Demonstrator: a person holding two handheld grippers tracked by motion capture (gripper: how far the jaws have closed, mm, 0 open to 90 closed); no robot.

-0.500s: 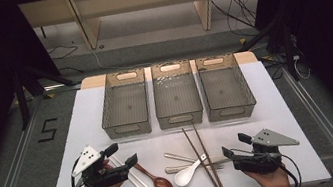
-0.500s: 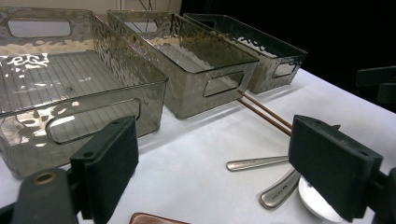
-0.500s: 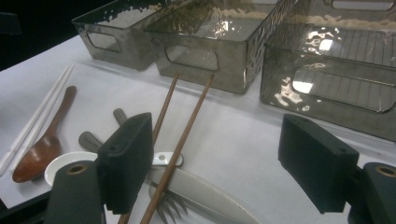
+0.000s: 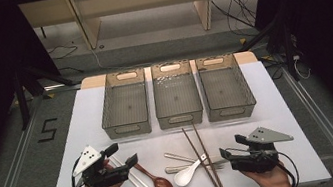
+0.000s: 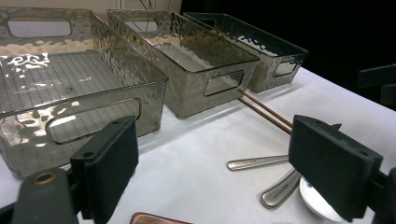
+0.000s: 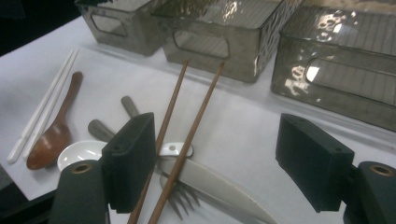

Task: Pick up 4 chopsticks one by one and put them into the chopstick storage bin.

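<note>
Nearest to the person, the left gripper point(image 4: 123, 156) and the right gripper point(image 4: 230, 148) hover low over the front edge of the white table point(image 4: 285, 120), each with its jaws standing wide apart and nothing between the pads. Between them the cutlery lies loose: a pair of white chopsticks point(image 4: 135, 181) just beside a brown wooden spoon point(image 4: 156, 179), then a white ceramic spoon point(image 4: 188, 172) that rests over two metal handles point(image 5: 266, 172) and a metal fork point(image 6: 183, 199), and two brown chopsticks point(image 4: 205, 162) that cross this small heap.

Farther back stand three clear bins in a row, the left bin point(image 4: 124, 103), the middle bin point(image 4: 176, 94) and the right bin point(image 4: 225, 86). All three look empty, so I judge that the sorting is not started; every piece is left to be lifted and placed.

Some things are hard to read. The metal handles are partly covered by the ceramic spoon, so I cannot tell which tools they belong to. In the left gripper view the wooden spoon is cut off at the bottom edge, and the right jaw covers part of the ceramic spoon. The room behind the table is dark
</note>
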